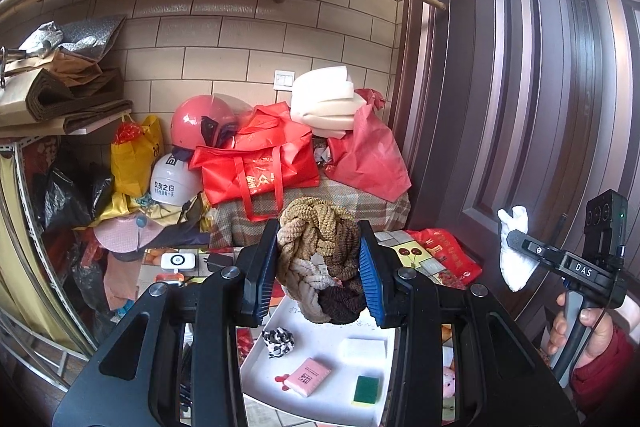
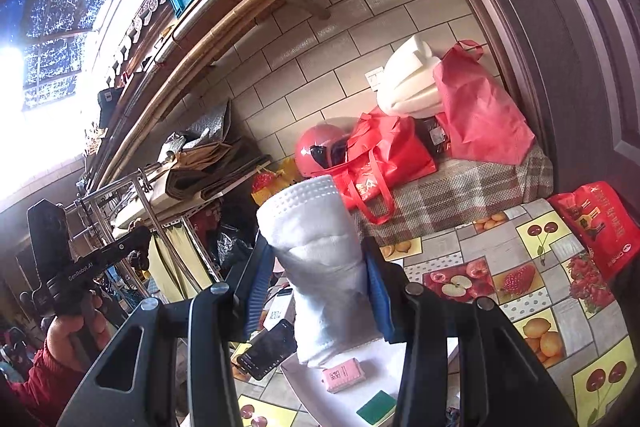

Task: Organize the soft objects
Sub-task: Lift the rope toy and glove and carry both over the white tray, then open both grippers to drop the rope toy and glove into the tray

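My left gripper (image 1: 318, 267) is shut on a knotted rope ball (image 1: 316, 251) of tan, cream and dark brown cord, held above the white tray (image 1: 320, 391). On the tray lie a black-and-white scrunchie (image 1: 279, 341), a white sponge (image 1: 363, 349), a pink tissue pack (image 1: 310, 376) and a green sponge (image 1: 366, 389). My right gripper (image 2: 316, 279) is shut on a folded white cloth (image 2: 320, 267), held above the tray's near edge (image 2: 308, 383). That cloth also shows at the right of the left wrist view (image 1: 514, 247). The pink pack (image 2: 343, 374) and green sponge (image 2: 376, 407) lie below it.
The tray sits on a fruit-print tablecloth (image 2: 520, 267). A black phone (image 2: 267, 349) lies left of the tray. A red packet (image 2: 596, 227) lies at the table's far right. Behind are red bags (image 1: 256, 163), helmets (image 1: 200, 123), white foam (image 1: 324, 103) and a dark door (image 1: 520, 87).
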The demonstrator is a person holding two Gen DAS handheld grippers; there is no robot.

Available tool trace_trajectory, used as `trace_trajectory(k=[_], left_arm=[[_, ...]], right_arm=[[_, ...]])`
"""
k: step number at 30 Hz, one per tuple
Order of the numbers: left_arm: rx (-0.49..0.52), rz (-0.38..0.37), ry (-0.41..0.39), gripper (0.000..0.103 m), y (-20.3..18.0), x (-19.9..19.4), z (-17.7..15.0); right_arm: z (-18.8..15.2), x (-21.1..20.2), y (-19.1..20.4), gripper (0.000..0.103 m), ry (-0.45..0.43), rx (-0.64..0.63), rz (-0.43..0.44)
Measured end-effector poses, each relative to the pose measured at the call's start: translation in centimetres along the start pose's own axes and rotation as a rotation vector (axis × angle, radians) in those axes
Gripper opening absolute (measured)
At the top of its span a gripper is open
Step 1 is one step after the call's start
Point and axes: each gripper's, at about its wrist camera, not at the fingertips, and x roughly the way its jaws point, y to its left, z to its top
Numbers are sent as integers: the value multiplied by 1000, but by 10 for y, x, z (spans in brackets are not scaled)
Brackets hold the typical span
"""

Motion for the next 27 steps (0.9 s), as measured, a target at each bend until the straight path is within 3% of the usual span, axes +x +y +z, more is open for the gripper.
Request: trace_trajectory(k=[4,8,14,17,19,20,22,23,24,26,27], left_arm=[[-23,1,48,37,6,32,-15],[-56,-17,153,37,7,90,-50],[-51,-15,405,37,-13,199,-152],[-42,-10,494,37,-24,233,-196],[-44,-6,515,41,-26,242,-209],[-42,-1,519,47,-25,244,-212],[-27,15,517,70,-22,248,-213],[-20,33,508,90,-19,248,-213],[-18,51,497,102,-17,247,-213],[-20,90,495,103,-9,245,-214],[-17,109,497,103,-6,244,-216]], right_arm=[[-11,29,-8,44,65,0,-19],[-31,68,-21,44,154,17,-41],[-70,133,-52,45,307,75,-98],[-91,162,-65,45,381,75,-139],[-103,176,-73,46,421,88,-155],[-107,181,-77,46,433,93,-163],[-114,191,-80,47,441,101,-181],[-117,195,-81,51,447,105,-187],[-120,197,-82,66,453,105,-194],[-124,200,-81,95,444,93,-217],[-125,199,-80,103,437,85,-225]])
